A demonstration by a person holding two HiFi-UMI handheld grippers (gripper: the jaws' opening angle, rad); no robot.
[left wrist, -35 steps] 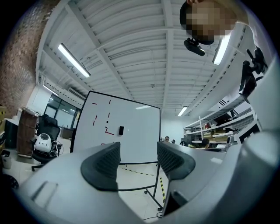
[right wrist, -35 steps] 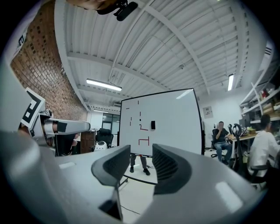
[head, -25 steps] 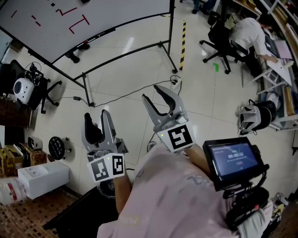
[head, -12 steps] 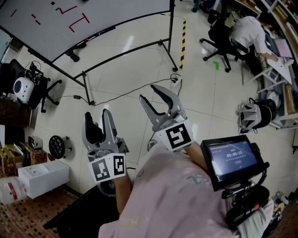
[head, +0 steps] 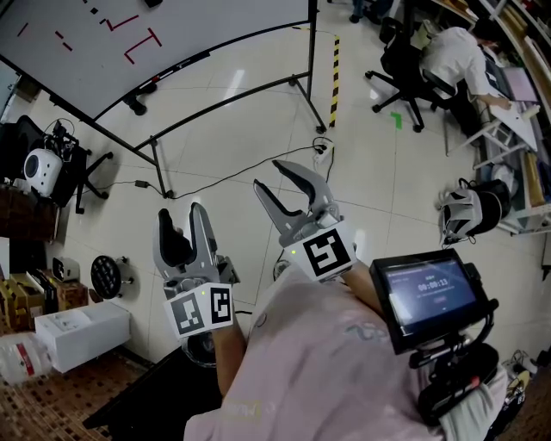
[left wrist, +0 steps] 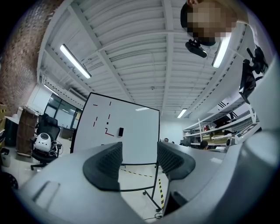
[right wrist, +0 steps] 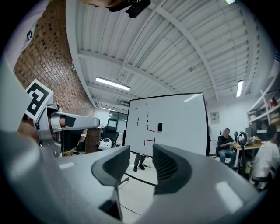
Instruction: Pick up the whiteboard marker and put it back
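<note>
left tongs [head: 180,213]: jaws apart, nothing between the pads [left wrist: 105,164], aimed toward the whiteboard
right tongs [head: 265,172]: jaws apart too, nothing between the pads [right wrist: 113,166], held just beside the left pair
whiteboard [head: 172,26]: stands on a wheeled stand on the tiled floor [head: 258,103], well apart from both tongs, with short red strokes [head: 142,45] on it
whiteboard marker: cannot be told for sure; a small dark thing [left wrist: 120,131] clings near the board's middle, just right of a red stroke, too small to name
cable [head: 232,177]: black, lying on the floor between the stand and the tongs
</note>
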